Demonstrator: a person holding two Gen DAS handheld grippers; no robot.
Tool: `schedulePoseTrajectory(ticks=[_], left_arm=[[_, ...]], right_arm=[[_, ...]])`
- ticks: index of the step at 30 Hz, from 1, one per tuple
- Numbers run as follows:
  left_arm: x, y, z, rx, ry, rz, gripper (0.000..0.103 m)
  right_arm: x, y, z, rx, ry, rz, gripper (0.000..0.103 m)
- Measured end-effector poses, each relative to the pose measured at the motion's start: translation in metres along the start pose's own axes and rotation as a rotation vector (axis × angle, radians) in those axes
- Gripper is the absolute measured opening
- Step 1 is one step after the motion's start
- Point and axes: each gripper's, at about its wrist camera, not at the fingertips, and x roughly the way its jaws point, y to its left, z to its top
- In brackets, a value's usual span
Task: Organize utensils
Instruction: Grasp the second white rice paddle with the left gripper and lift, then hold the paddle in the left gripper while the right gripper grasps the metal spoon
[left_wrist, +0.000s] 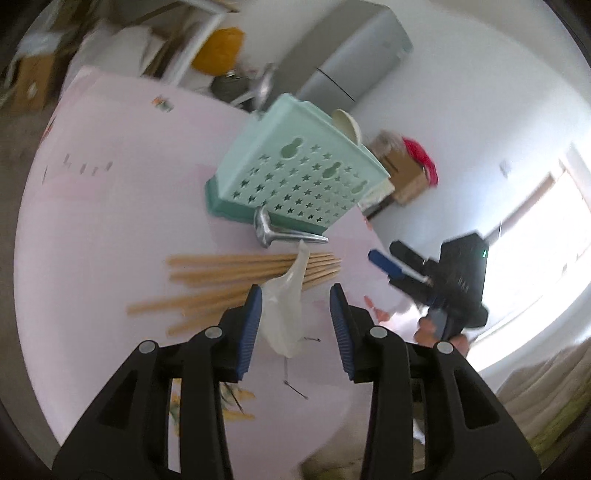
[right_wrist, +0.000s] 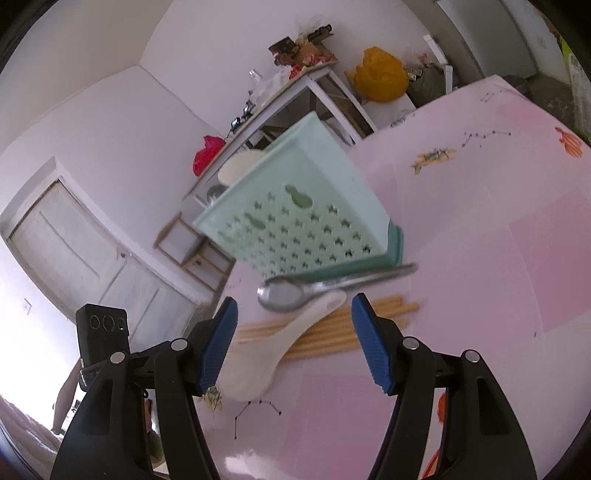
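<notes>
Utensil holder: we see the mint-green holder (left_wrist: 295, 166) with star cut-outs standing on the pink desk (left_wrist: 110, 184), a pale utensil (left_wrist: 347, 123) showing above its rim.
Metal spoon: we find the metal spoon (right_wrist: 291, 291) lying at the holder's base, touching it.
Chopsticks: we see the wooden chopsticks (left_wrist: 240, 271) in a loose heap on the desk just in front of the spoon.
White spoon: our white plastic spoon (right_wrist: 266, 354) lies across the chopsticks, its handle reaching the metal spoon.
Left gripper: our left gripper (left_wrist: 295, 321) hangs over the white spoon's bowl, fingers (left_wrist: 251, 325) spread apart, holding nothing.
Right gripper: our right gripper (right_wrist: 293, 343) faces the same heap, fingers (right_wrist: 369, 343) wide apart and empty.
Surroundings: we note a white shelf (right_wrist: 295, 92) and an orange bag (right_wrist: 380, 75) behind the desk.
</notes>
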Motion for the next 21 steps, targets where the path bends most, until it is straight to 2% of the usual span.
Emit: schedulePoseTrajectory(ticks=[4,7,11,15,19,21], left_arm=[[-0.002,0.011,-0.019,-0.174,-0.014,0.013,0.039],[0.008,0.017,-0.034,-0.293,0.01,0.004,0.04],[0.027,0.02,-0.049,-0.38,0.057,0.017,0.04],[0.036,0.013,-0.05,-0.374,0.054,0.073,0.04],[0.044,0.009,-0.051,-0.407,0.047,0.076,0.039],[0.047,0.007,-0.05,-0.422,0.037,0.09,0.035]], right_arm=[[-0.004,0.0,-0.01,0.004,0.017,0.001,0.063],[-0.005,-0.001,-0.019,0.015,0.043,0.001,0.063],[-0.006,0.001,-0.028,0.011,0.067,-0.011,0.063],[-0.012,0.003,-0.032,0.01,0.063,-0.014,0.063],[-0.015,0.0,-0.032,0.023,0.056,-0.014,0.063],[-0.016,-0.001,-0.032,0.026,0.052,-0.012,0.063]])
